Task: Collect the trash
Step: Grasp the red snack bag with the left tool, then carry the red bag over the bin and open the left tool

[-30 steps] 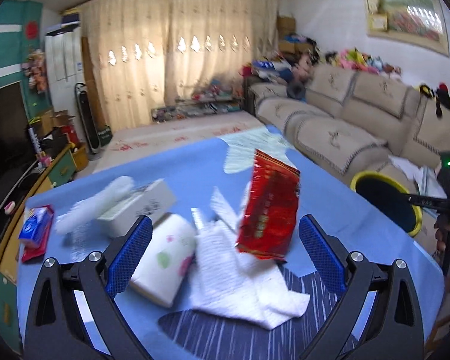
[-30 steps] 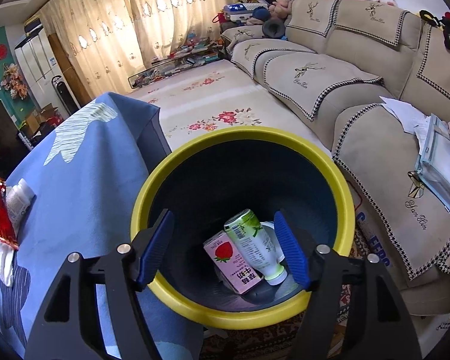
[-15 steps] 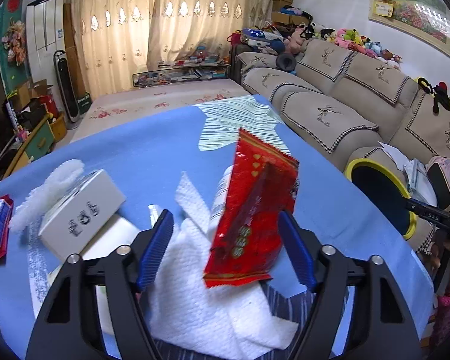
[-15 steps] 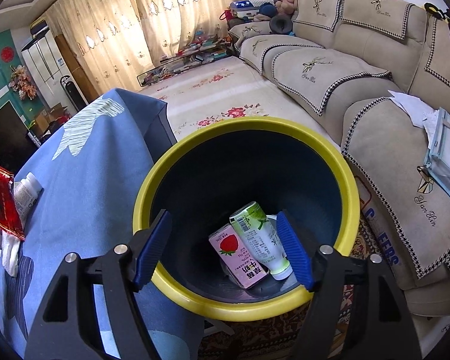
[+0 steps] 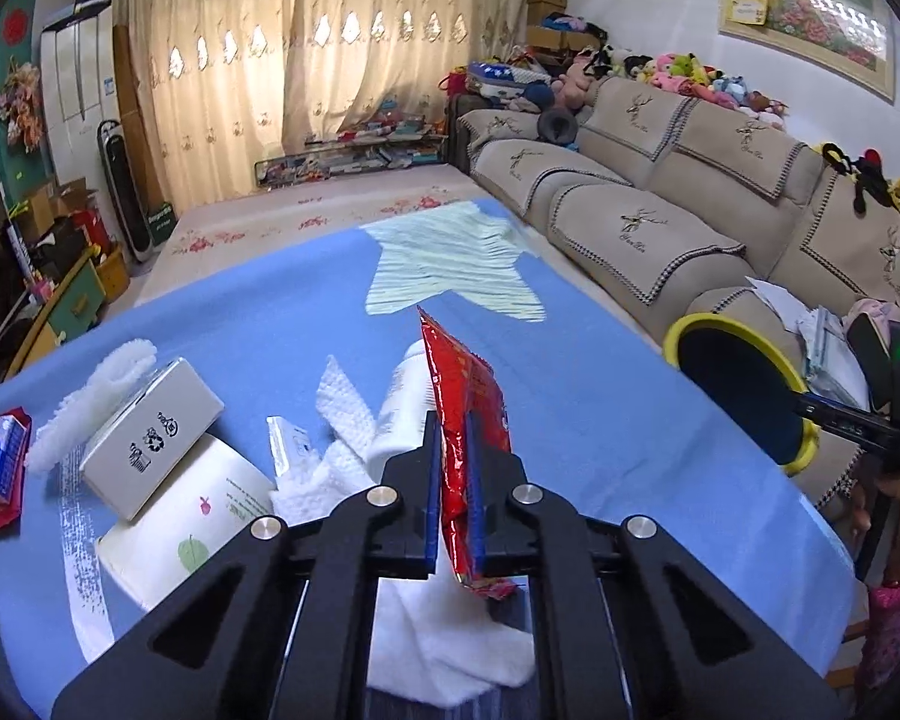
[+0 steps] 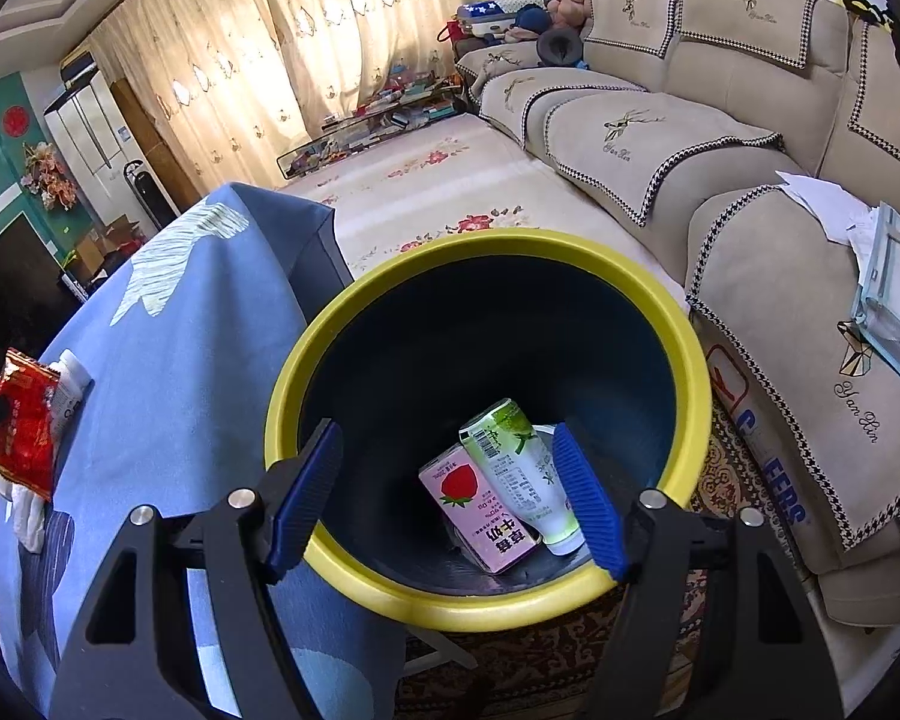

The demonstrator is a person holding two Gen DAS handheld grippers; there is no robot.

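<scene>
My left gripper (image 5: 455,483) is shut on a red snack wrapper (image 5: 465,408), which stands upright between its blue pads over the blue tablecloth (image 5: 600,396). The wrapper also shows at the left of the right wrist view (image 6: 21,420). Under it lie a crumpled white paper towel (image 5: 444,636) and a white bottle (image 5: 405,402). My right gripper (image 6: 444,498) is open and empty above the yellow-rimmed dark bin (image 6: 390,276). Inside the bin lie a pink strawberry milk carton (image 6: 480,510) and a green-and-white bottle (image 6: 522,474).
On the table's left are a white box (image 5: 150,444), a white tissue pack (image 5: 180,540), a fluffy white cloth (image 5: 90,402) and a blue-red packet (image 5: 0,468). A beige sofa (image 5: 660,192) runs along the right. The bin (image 5: 744,384) stands beside the table's right edge.
My left gripper has closed on the red wrapper, which earlier stood between open pads. The right gripper has stayed open over the bin, shifting slightly.
</scene>
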